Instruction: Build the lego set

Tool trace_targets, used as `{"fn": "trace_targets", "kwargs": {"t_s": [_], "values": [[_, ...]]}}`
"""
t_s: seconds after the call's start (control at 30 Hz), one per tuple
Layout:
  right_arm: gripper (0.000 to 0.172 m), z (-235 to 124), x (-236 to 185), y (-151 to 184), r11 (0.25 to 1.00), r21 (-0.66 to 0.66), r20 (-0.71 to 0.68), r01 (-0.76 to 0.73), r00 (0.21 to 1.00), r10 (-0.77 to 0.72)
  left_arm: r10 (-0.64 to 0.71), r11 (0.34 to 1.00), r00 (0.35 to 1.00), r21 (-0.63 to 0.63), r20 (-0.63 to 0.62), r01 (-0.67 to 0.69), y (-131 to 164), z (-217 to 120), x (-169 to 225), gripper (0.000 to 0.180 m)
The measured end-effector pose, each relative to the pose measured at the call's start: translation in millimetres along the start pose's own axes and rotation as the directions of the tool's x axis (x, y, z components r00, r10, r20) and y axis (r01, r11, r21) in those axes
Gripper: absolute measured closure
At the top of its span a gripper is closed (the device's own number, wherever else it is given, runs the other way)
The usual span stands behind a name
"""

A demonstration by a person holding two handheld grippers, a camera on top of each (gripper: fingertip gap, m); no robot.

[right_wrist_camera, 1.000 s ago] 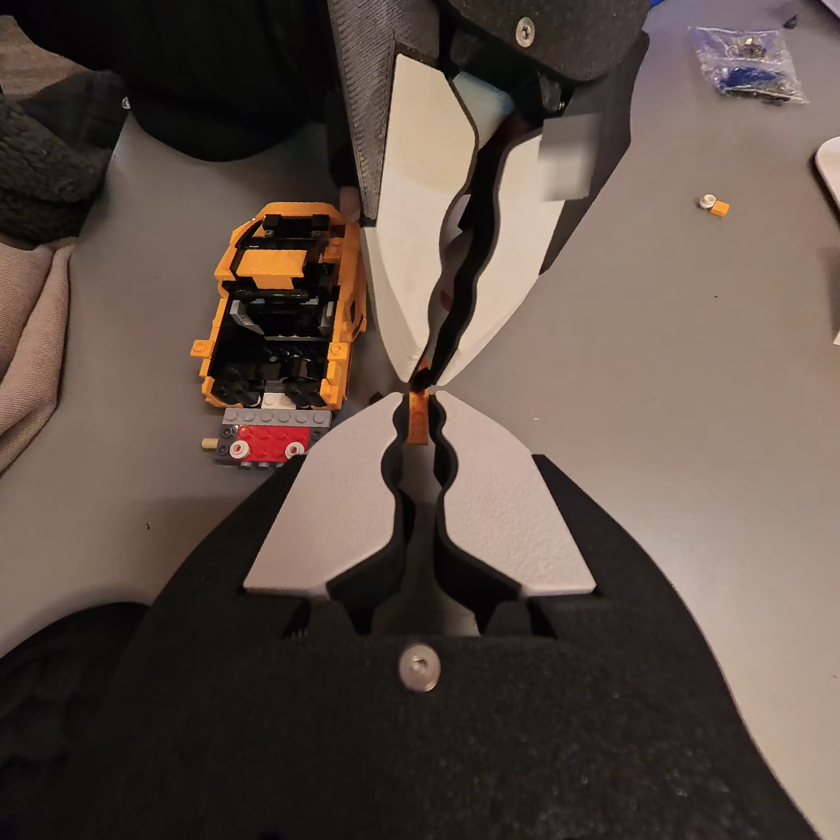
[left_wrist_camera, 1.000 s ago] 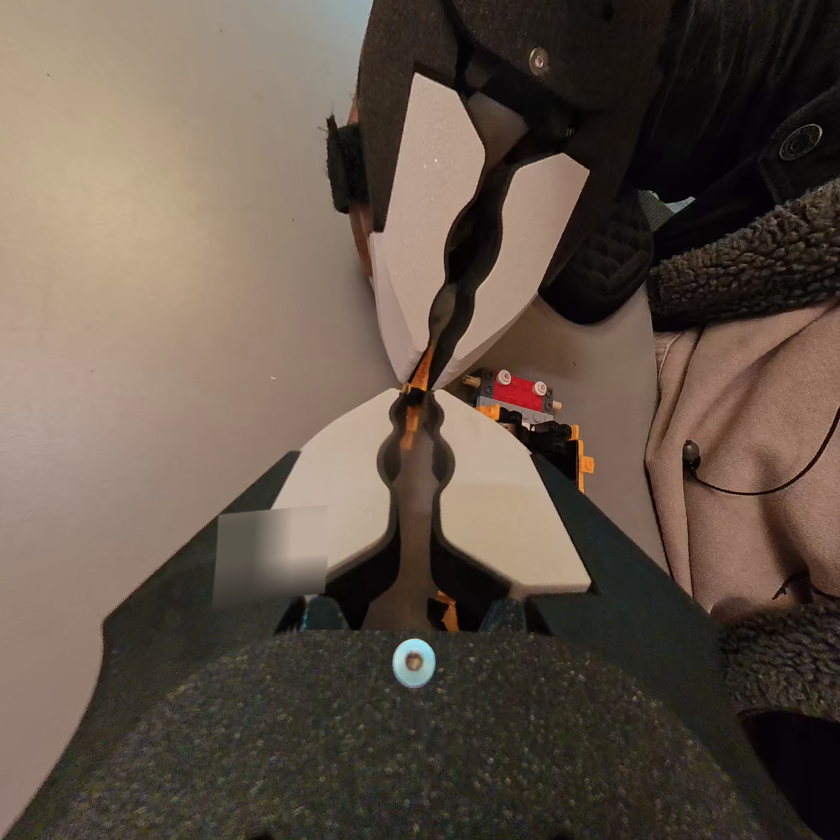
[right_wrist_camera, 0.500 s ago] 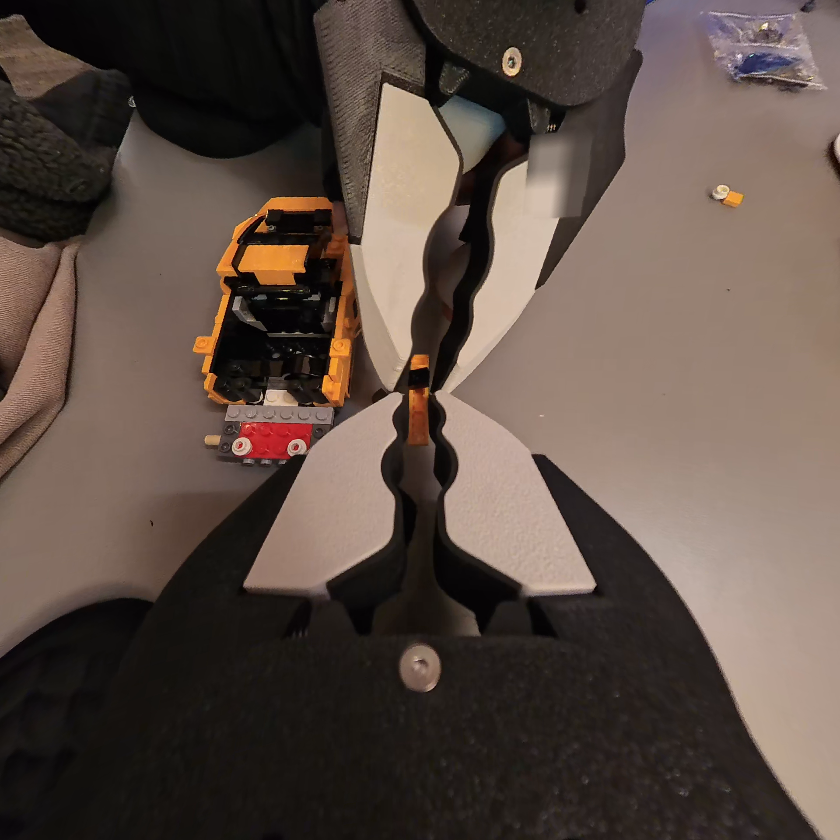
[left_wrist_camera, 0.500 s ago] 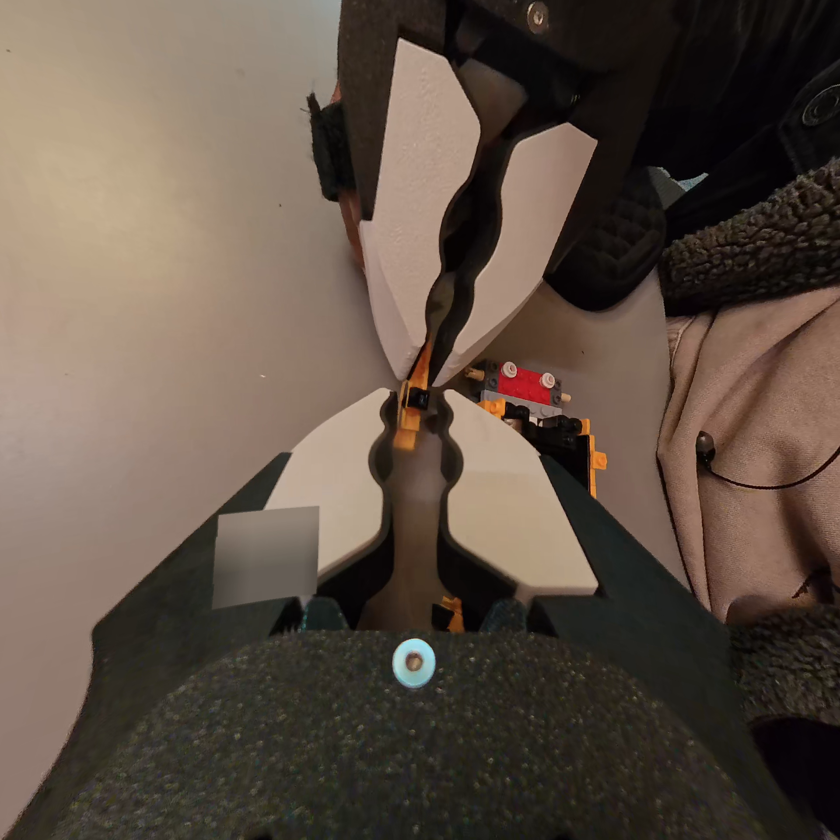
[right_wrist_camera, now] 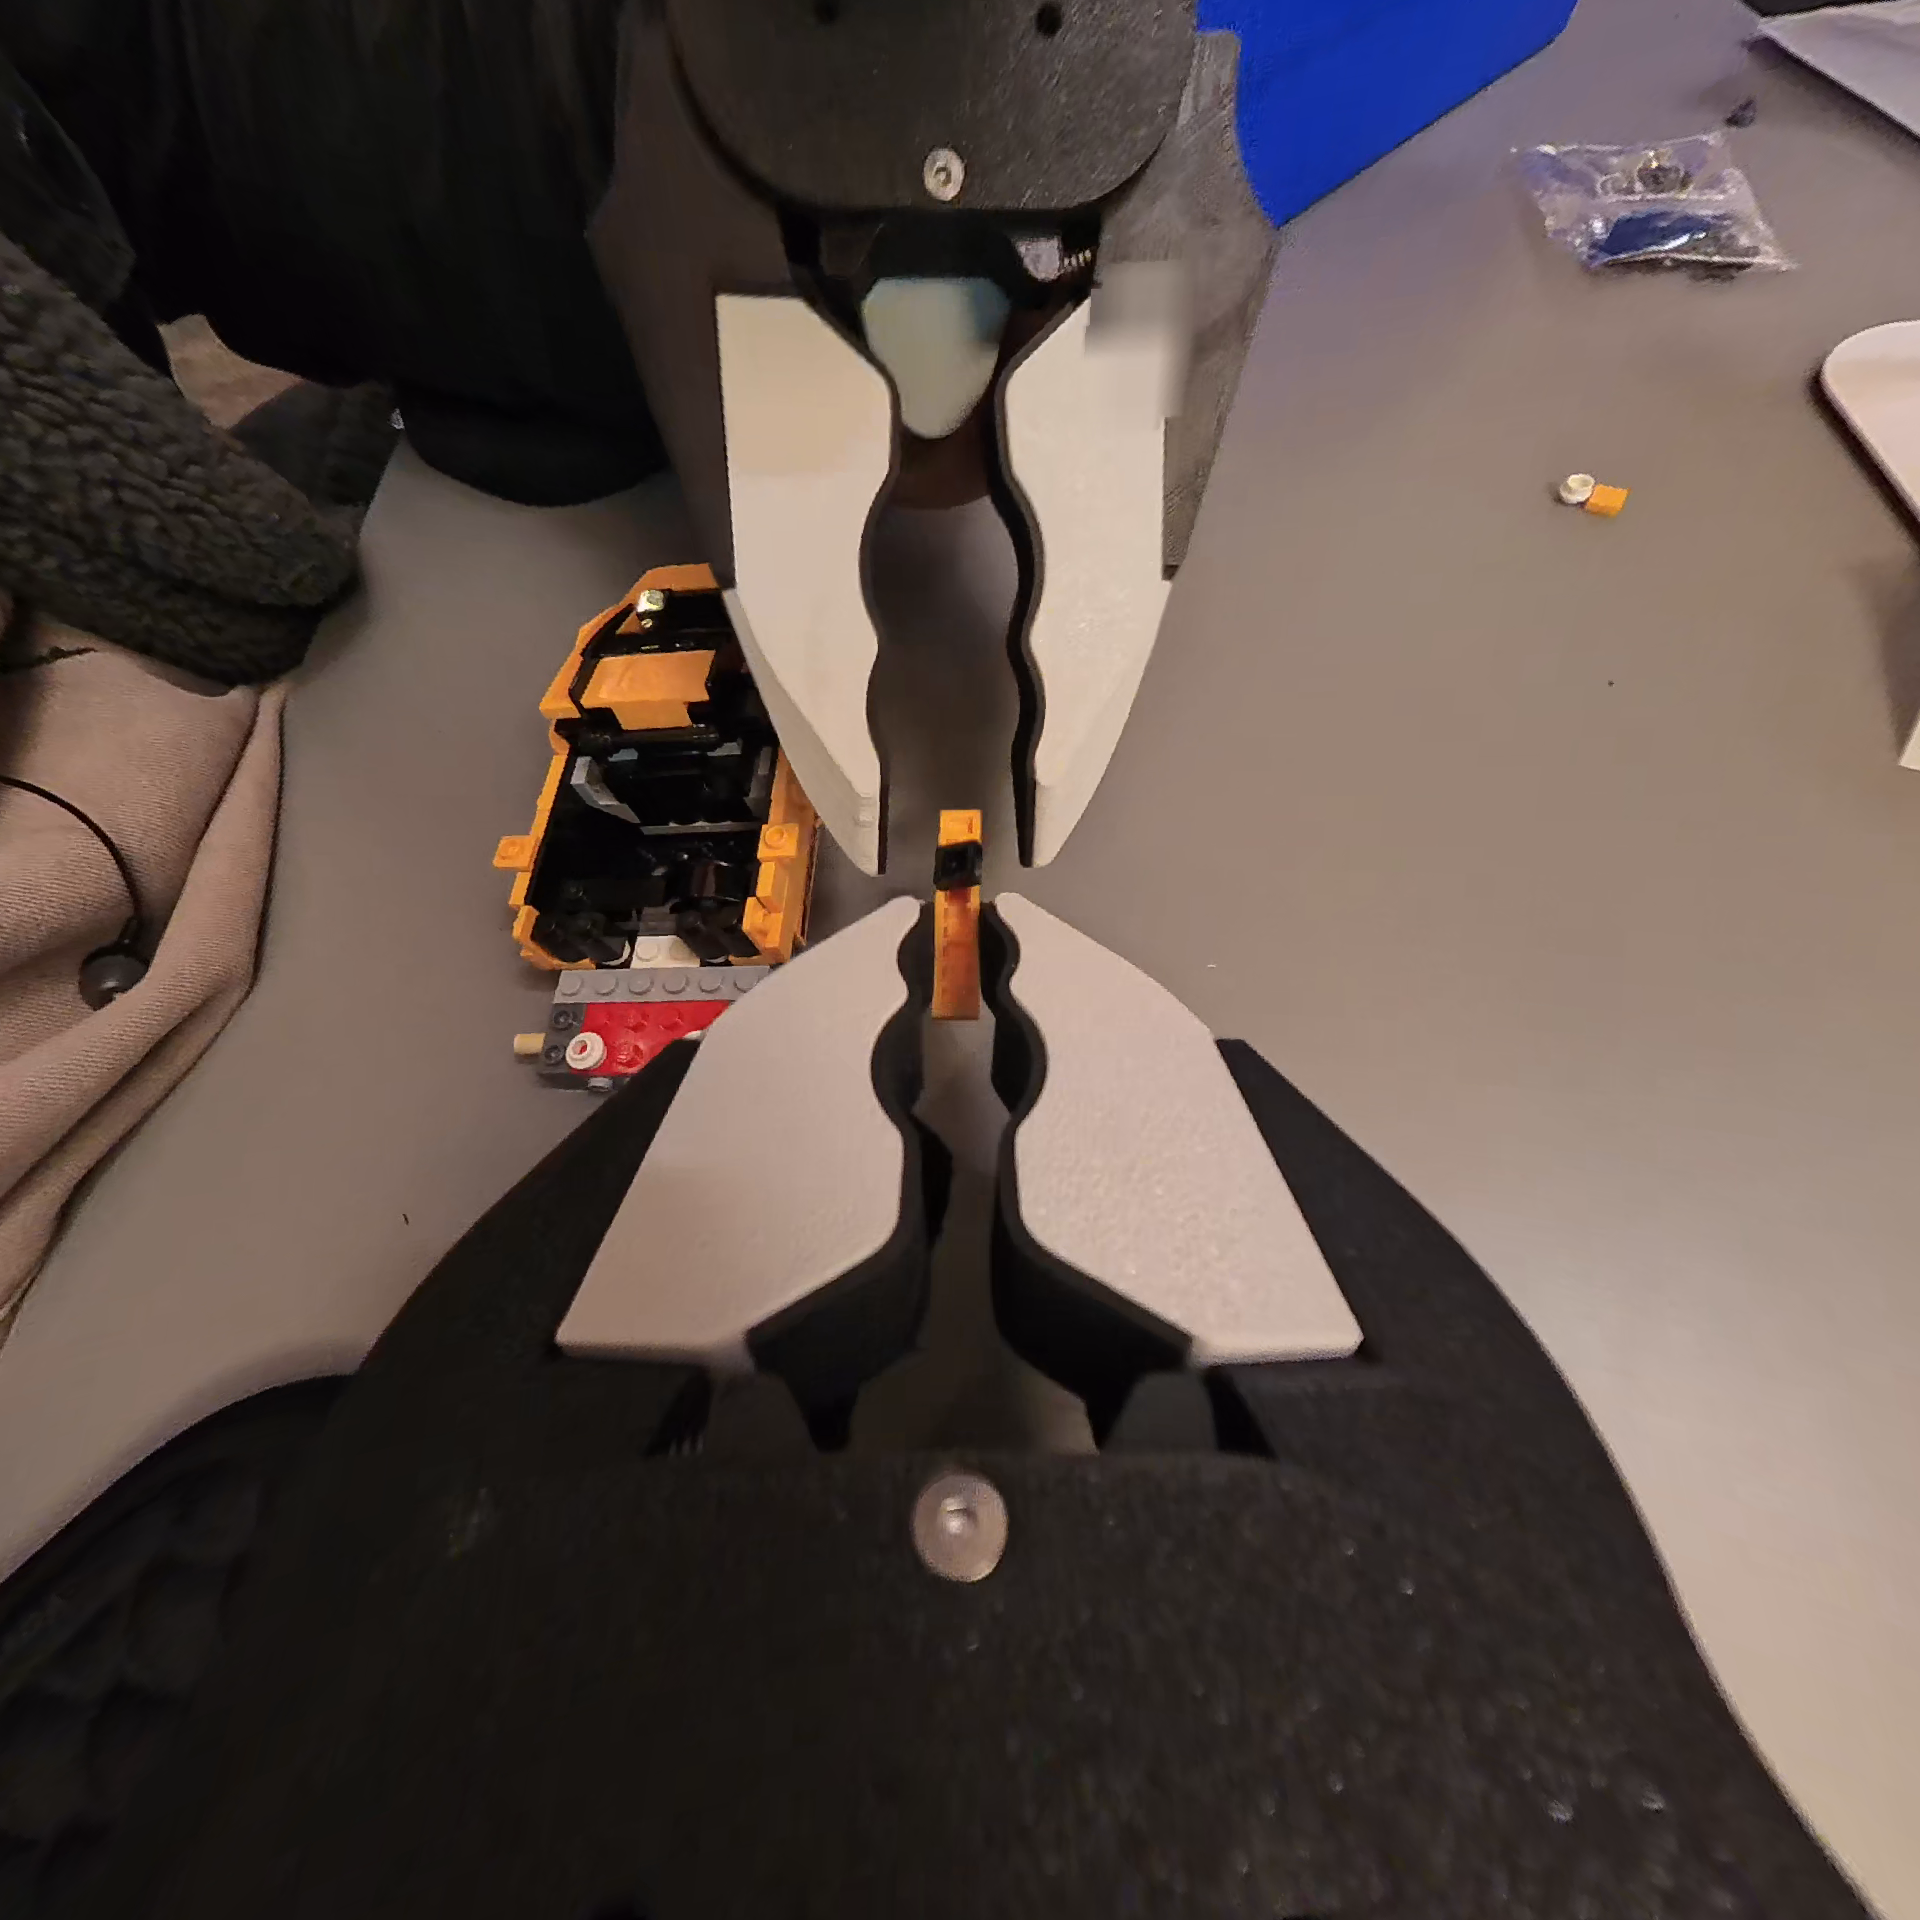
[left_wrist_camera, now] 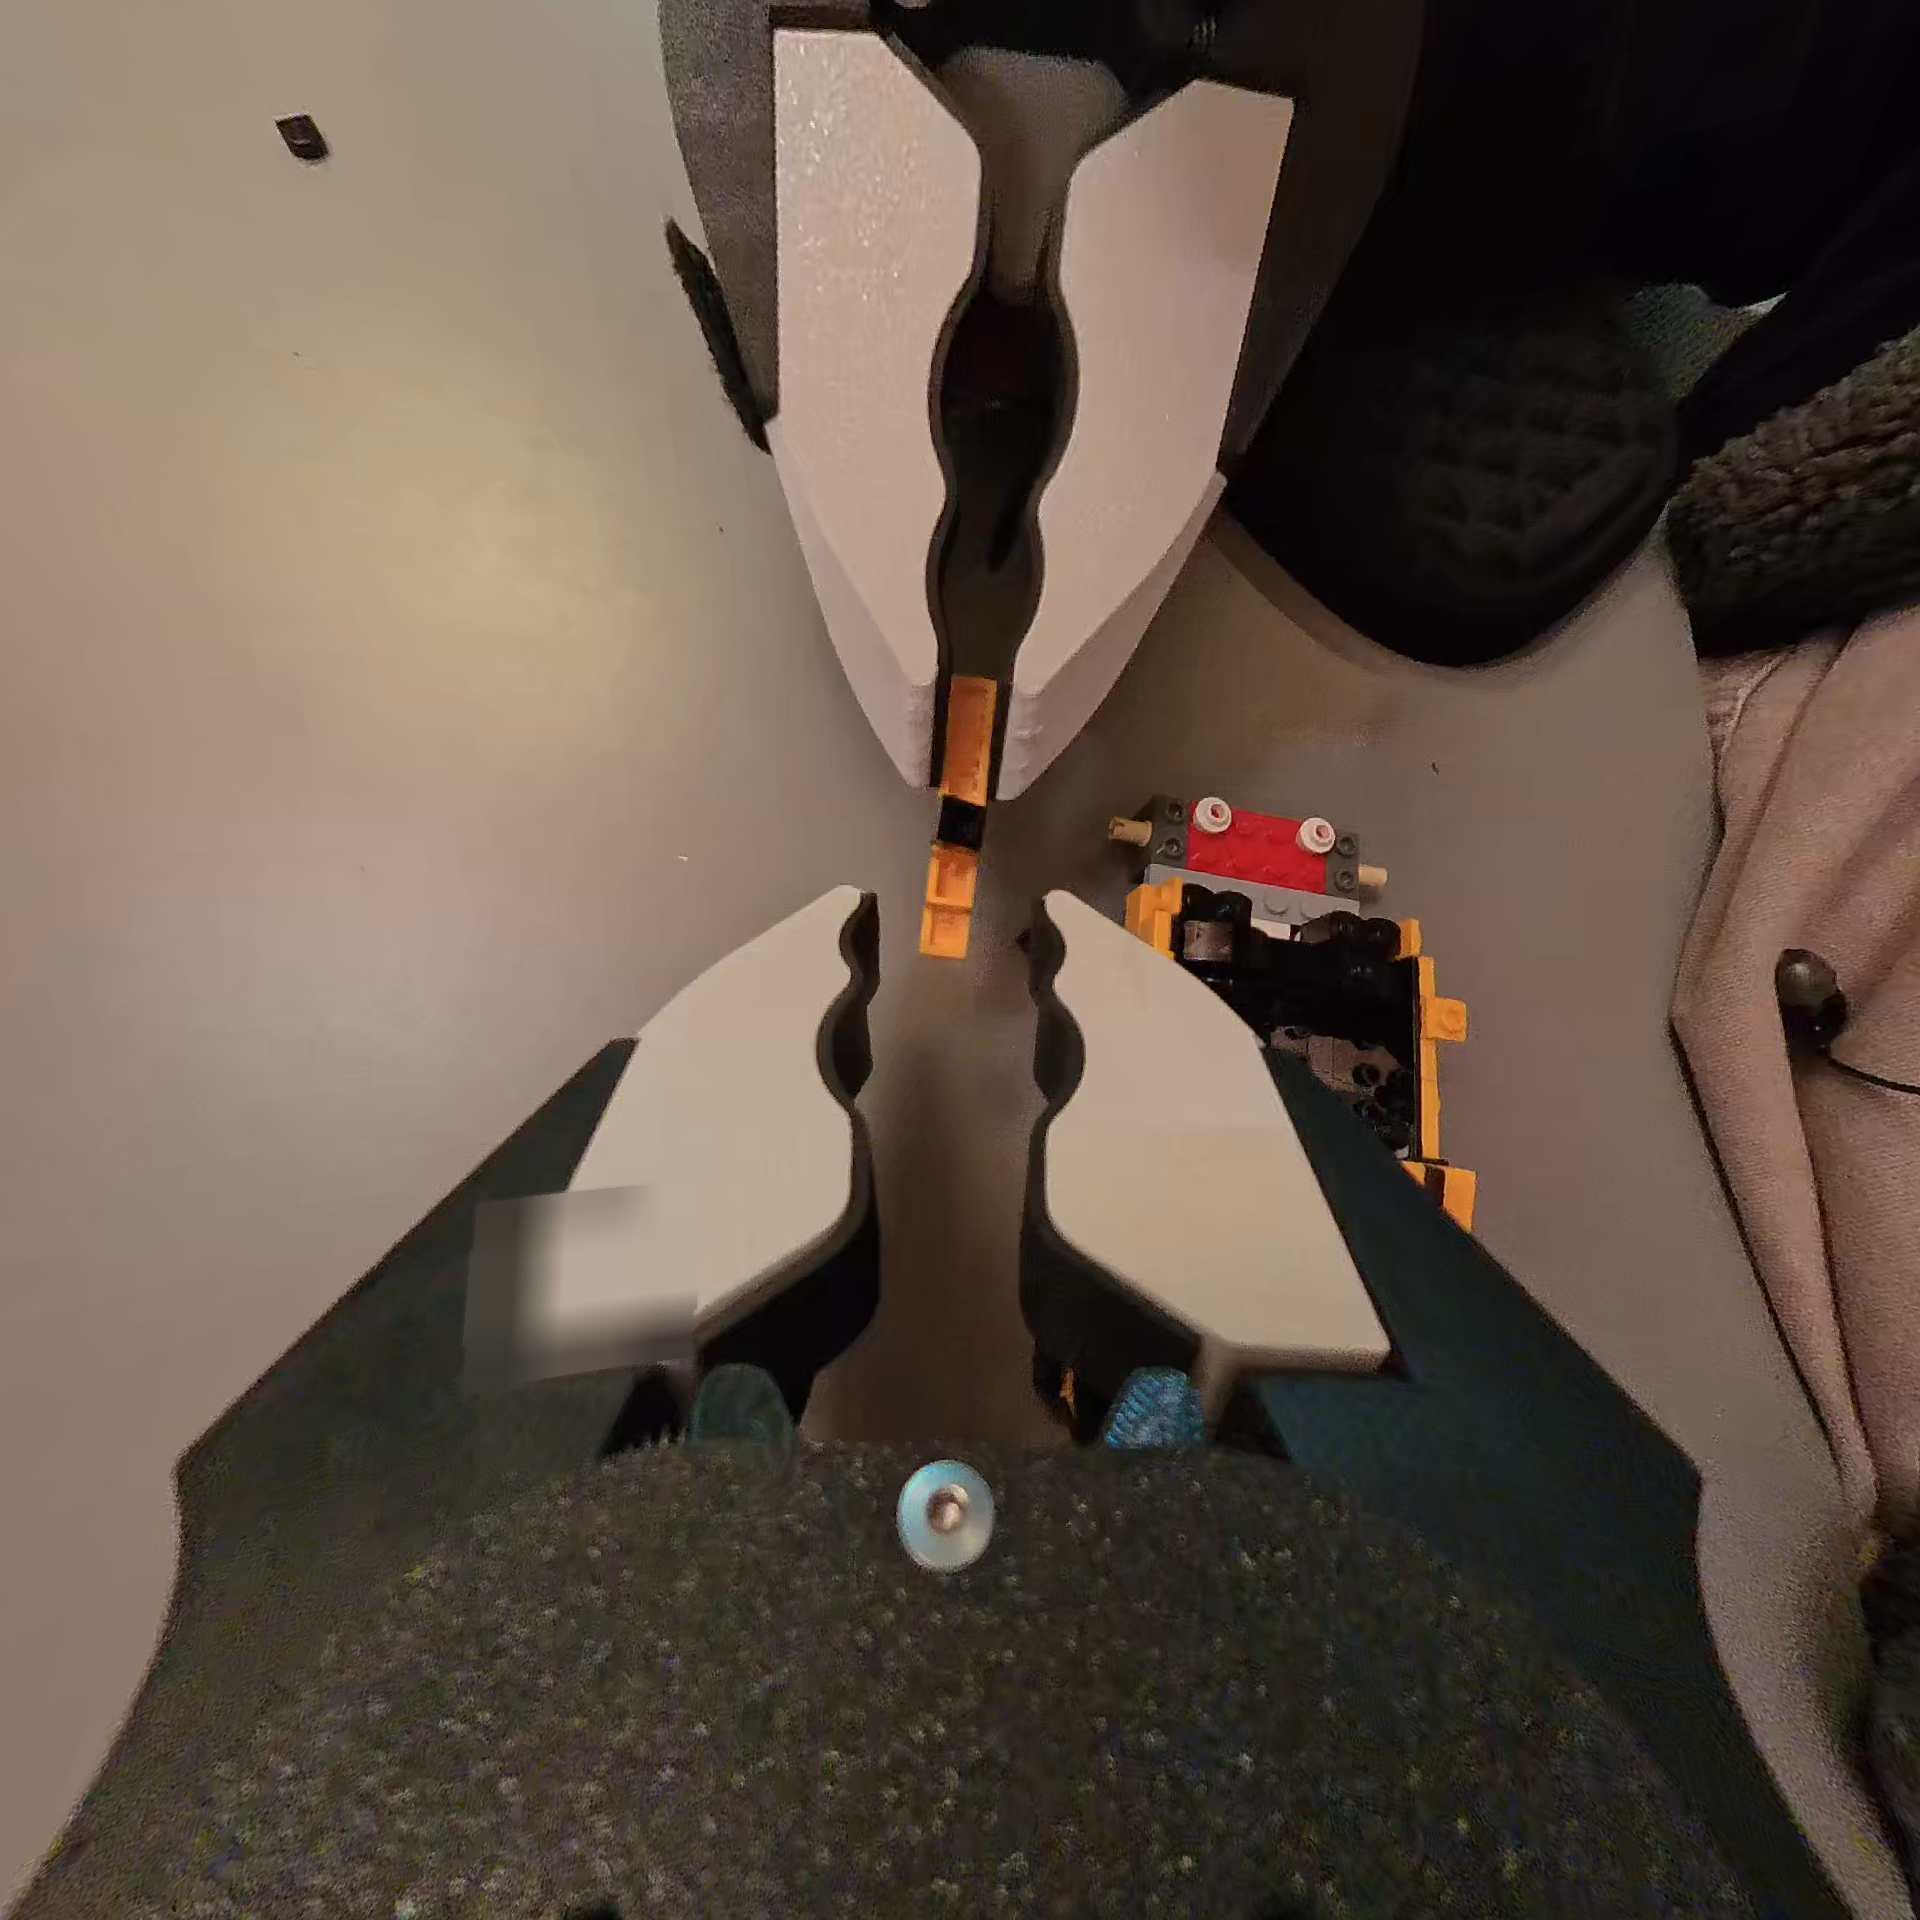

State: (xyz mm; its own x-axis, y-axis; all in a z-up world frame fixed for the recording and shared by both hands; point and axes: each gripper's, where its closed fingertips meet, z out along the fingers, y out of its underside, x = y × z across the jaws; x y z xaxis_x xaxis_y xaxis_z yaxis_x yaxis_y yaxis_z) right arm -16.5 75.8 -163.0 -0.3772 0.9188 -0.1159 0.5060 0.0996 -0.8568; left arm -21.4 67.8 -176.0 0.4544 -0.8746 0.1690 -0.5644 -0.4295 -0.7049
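An orange-and-black brick strip [right_wrist_camera: 958, 914] is clamped in the right gripper [right_wrist_camera: 958, 906]; the left gripper [left_wrist_camera: 954, 906] is spread apart around its free end, untouching; an orange brick car [right_wrist_camera: 665, 790] is seen nearby on the grey table [right_wrist_camera: 1455, 831].

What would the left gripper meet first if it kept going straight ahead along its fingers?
Probably the orange-and-black brick piece held by the right gripper. The left gripper is open around its free end, so the right gripper's fingertips come next.

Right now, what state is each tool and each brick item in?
Left tool: open, fingers clear of the strip.
Right tool: shut on the orange-and-black brick strip.
Orange brick car: on the table, partly built, interior exposed.
Two loose small pieces: lying on the table.
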Motion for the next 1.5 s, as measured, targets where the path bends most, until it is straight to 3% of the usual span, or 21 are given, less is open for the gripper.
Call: {"fn": "trace_targets", "kwargs": {"t_s": [0.27, 0.57, 0.77, 0.9, 1.0, 1.17, 1.27, 1.5], "values": [[0.164, -2, 1, -1, 1.0, 0.007, -0.004, 0.009, 1.0, -0.009, 0.022, 0.999, 0.999, 0.036, 0.031, -0.023, -4, 0, -2, 0.171], [0.164, -6, 0, -6, 0.999, 0.024, -0.011, 0.04, 0.999, -0.04, 0.038, 0.996, 0.999, 0.079, 0.018, -0.04, -9, -3, 0, 0.172], [0.151, -2, 4, -2, 0.987, -0.041, -0.092, 0.157, 0.983, -0.16, 0.009, 0.999, 0.999, 0.05, 0.037, -0.011, -4, -4, -6, 0.172], [0.145, -4, 14, -10, 0.909, -0.131, -0.263, 0.396, 0.87, -0.417, -0.047, 0.999, 0.998, 0.023, 0.05, 0.046, 1, -7, -14, 0.172], [0.138, 0, 18, -16, 0.794, -0.233, -0.354, 0.562, 0.711, -0.607, -0.078, 0.997, 0.995, 0.005, 0.06, 0.078, 2, -9, -16, 0.172], [0.136, 10, 20, -18, 0.633, -0.361, -0.393, 0.685, 0.504, -0.769, -0.12, 0.993, 0.991, -0.013, 0.059, 0.121, 2, -12, -16, 0.172], [0.138, 14, 21, -17, 0.588, -0.397, -0.389, 0.705, 0.451, -0.803, -0.157, 0.987, 0.986, -0.014, 0.05, 0.157, 1, -14, -15, 0.172], [0.146, 20, 21, -16, 0.561, -0.418, -0.386, 0.714, 0.419, -0.822, -0.195, 0.981, 0.98, -0.014, 0.033, 0.196, -1, -19, -12, 0.172]]}}
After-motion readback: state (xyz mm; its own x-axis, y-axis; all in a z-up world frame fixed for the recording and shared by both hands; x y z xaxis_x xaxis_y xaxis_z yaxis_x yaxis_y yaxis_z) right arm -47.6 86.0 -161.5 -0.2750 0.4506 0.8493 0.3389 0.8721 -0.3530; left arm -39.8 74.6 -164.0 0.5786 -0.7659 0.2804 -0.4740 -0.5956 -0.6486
